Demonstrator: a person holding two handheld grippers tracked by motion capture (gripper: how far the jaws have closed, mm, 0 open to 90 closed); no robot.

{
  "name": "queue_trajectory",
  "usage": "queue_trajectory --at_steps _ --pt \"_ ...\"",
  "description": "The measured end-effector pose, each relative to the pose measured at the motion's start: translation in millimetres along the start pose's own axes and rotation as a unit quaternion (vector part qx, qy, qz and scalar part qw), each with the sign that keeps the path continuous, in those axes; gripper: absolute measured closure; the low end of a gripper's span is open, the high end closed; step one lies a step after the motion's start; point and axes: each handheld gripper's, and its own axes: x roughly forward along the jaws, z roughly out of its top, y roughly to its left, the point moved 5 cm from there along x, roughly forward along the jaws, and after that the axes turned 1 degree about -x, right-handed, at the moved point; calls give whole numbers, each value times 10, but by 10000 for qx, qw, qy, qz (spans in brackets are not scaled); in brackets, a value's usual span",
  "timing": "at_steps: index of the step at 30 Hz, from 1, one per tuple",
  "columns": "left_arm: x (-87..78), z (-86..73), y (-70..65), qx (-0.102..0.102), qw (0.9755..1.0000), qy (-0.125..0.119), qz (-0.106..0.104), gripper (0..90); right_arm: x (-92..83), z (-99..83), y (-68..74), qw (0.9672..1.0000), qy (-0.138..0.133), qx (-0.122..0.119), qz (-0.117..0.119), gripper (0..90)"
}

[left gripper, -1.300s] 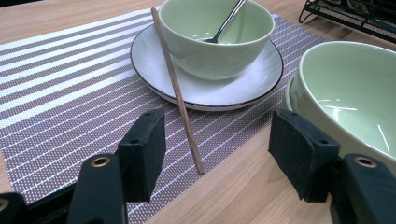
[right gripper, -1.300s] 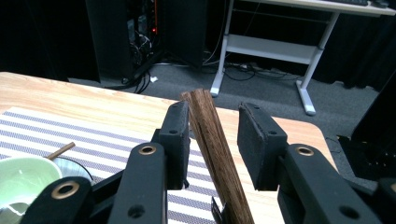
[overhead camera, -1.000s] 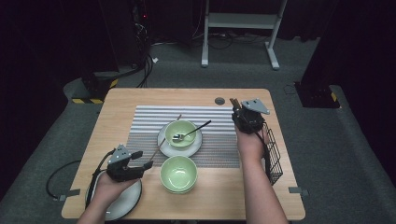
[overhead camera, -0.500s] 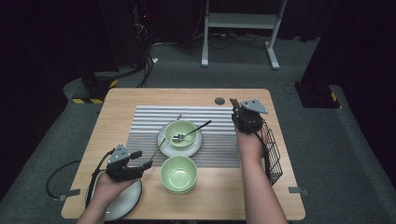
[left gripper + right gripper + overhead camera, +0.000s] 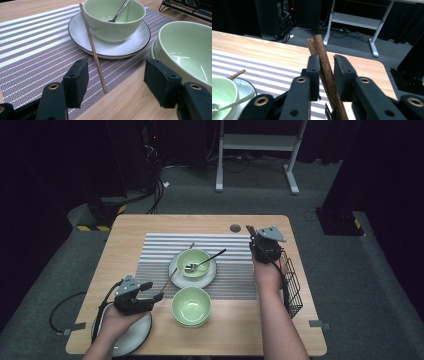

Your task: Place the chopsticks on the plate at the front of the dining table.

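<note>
Chopstick work at a light wooden table [image 5: 150, 222] with a striped grey placemat [image 5: 160, 247].
Right gripper [image 5: 263, 246], near the table's right edge beside a black wire basket [image 5: 292, 287], has just been closing its jaws around a dark brown wooden stick [image 5: 325, 72]; the pads look to be pressing on it. Left gripper [image 5: 116, 80] stands released near the front left corner, jaws wide apart, a thin brown wooden chopstick [image 5: 93, 47] lying between them, leaning on a white plate's [image 5: 117, 47] rim. No writing is readable.
</note>
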Motion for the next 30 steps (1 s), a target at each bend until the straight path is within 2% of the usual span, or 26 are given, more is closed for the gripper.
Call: queue_trajectory --at_steps 6,13,19,26,30 --pt "-5 -2 7 -14 10000 5 6 365 -89 19 -27 9999 -56 -84 -42 770" --pt "-6 -2 11 -30 10000 -5 10 365 -279 24 -51 9997 -199 -121 -14 774" --pt "6 -21 -24 2 10000 36 4 365 -439 -8 8 9986 -335 -403 8 781" --pt "16 -30 -36 19 10000 47 5 365 -554 -31 23 9973 -479 -564 -37 790" --pt "36 -51 -21 -13 10000 95 17 365 -614 -37 -8 9968 -567 -567 -56 794"
